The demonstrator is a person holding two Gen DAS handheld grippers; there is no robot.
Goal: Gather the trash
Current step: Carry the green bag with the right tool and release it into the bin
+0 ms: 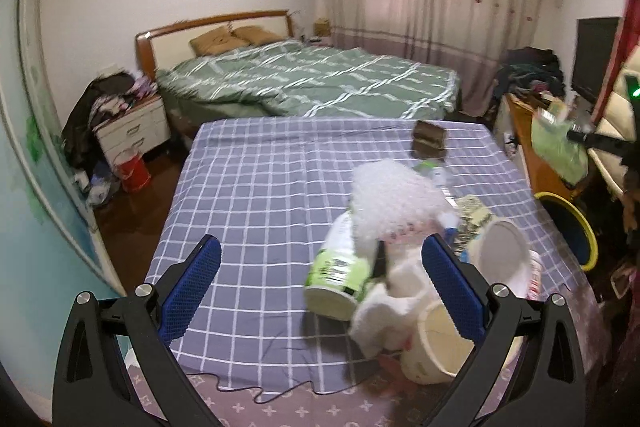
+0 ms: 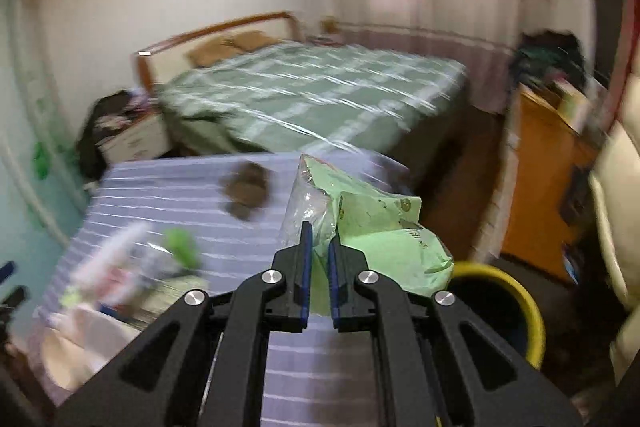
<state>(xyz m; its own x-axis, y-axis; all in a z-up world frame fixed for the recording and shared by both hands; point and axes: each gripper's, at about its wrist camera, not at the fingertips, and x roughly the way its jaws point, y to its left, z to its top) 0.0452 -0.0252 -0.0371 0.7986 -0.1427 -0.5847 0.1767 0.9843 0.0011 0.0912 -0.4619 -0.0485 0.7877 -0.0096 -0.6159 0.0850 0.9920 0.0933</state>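
Right tongs: nearest the right wrist camera; closed almost fully on a green wrapper with a clear plastic end, pinched low so most of it stands up ahead of the pads
Green wrapper: lifted clear of the checked surface; held up and to the left of the yellow-rimmed bin, which stands on the floor at the surface's right edge
Step in hand: likely carrying the wrapper to that bin; best done by keeping the pinch firm until the wrapper is over the bin mouth, then letting go so the light plastic drops inside rather than drifting onto the rim
Right pose: pointing forward and downward; blurred, so in motion
Left tongs: wide open, holding nothing; pointing down over the surface
Remaining trash: white tissue wad, green-labelled can on its side, paper cups; piled between and just beyond the left pads
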